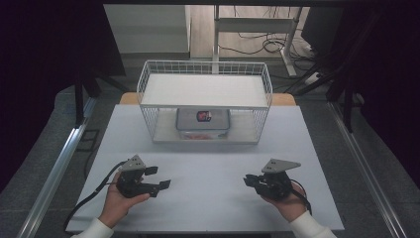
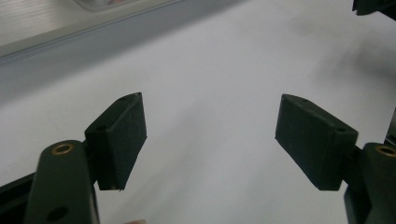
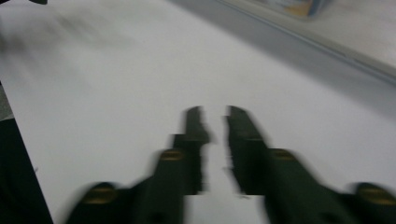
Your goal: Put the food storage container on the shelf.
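My left gripper [image 1: 159, 177] rests low over the white table [image 1: 208, 158] at the front left, held in a hand. Its jaws stand wide open [image 2: 210, 135] with only bare tabletop between them. My right gripper [image 1: 249, 180] sits at the front right in the other hand and points left toward the table's middle. In the blurred right gripper view its jaws [image 3: 215, 116] are almost together with a thin gap and nothing between them. A clear lidded container [image 1: 203, 119] with a red and black label lies on the lower level of the wire rack.
A white wire rack [image 1: 204, 89] with a flat upper shelf stands at the back middle of the table. Table legs and cables lie on the floor behind it. Metal rails run along the floor on both sides.
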